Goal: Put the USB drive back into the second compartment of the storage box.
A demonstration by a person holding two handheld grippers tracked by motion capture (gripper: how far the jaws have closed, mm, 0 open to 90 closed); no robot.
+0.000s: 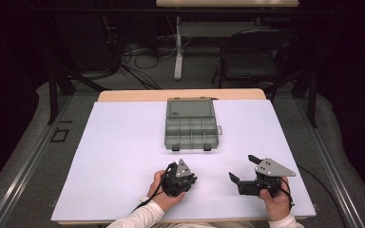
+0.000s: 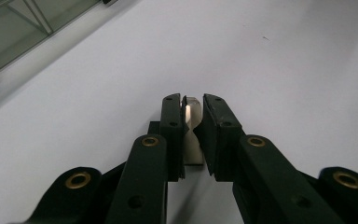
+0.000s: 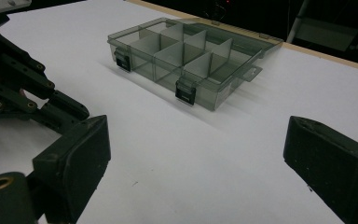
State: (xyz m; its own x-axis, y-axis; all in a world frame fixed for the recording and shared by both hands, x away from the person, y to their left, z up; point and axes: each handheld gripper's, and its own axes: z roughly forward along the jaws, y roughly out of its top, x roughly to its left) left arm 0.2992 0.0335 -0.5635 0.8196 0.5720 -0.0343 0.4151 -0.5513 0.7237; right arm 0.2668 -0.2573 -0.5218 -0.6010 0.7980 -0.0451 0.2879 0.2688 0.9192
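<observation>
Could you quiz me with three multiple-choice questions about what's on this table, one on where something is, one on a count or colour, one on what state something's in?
1. Where does the grey compartment box lie?
A. toward the far edge of the white table, beyond both hand-held grippers
B. under the person's left hand
C. on the floor

2. How many dark latches show on the box's near side?
A. none
B. two
C. five

3. How do the two grippers stand?
A. both wide open
B. both shut on nothing
C. left gripper shut on a small pale piece, right gripper open

Answers: 1 A, the high view shows it past both hands. 2 B, the right gripper view shows two. 3 C, the left pads pinch the piece; the right jaws stand wide apart.
</observation>
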